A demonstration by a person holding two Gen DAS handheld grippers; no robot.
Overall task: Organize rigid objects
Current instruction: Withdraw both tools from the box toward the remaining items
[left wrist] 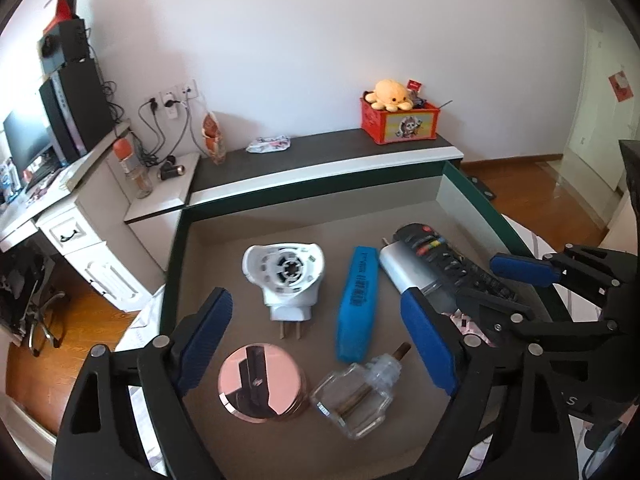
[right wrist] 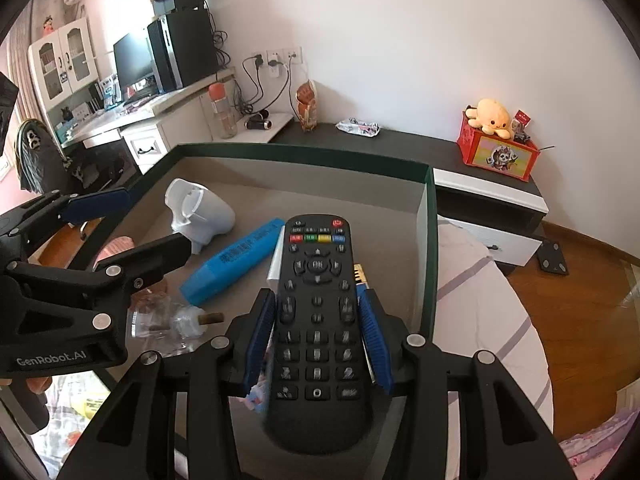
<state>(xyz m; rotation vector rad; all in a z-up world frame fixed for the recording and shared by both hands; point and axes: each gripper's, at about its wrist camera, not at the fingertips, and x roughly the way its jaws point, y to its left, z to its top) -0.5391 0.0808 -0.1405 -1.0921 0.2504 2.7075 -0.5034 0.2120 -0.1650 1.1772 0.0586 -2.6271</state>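
Note:
A green-rimmed box (left wrist: 176, 240) holds a white plug-in device (left wrist: 284, 280), a blue case (left wrist: 358, 304), a pink-lidded round jar (left wrist: 262, 384), a clear glass bottle (left wrist: 352, 396) and a silver item (left wrist: 408, 270). My left gripper (left wrist: 320, 340) hovers open above the jar, bottle and case, its pads touching nothing. In the right wrist view my right gripper (right wrist: 318, 340) is shut on a black remote (right wrist: 316, 280), its pads pressing both long sides over the box's right part. The left gripper (right wrist: 132, 228) shows at the left there, above the box (right wrist: 304, 156).
A dark shelf (left wrist: 320, 152) behind the box carries a red crate with a plush octopus (left wrist: 394, 118) and a crumpled packet (left wrist: 268, 144). A desk with a computer and a bottle (left wrist: 132, 168) stands at the left. Bedding (right wrist: 480, 320) and wooden floor lie to the right.

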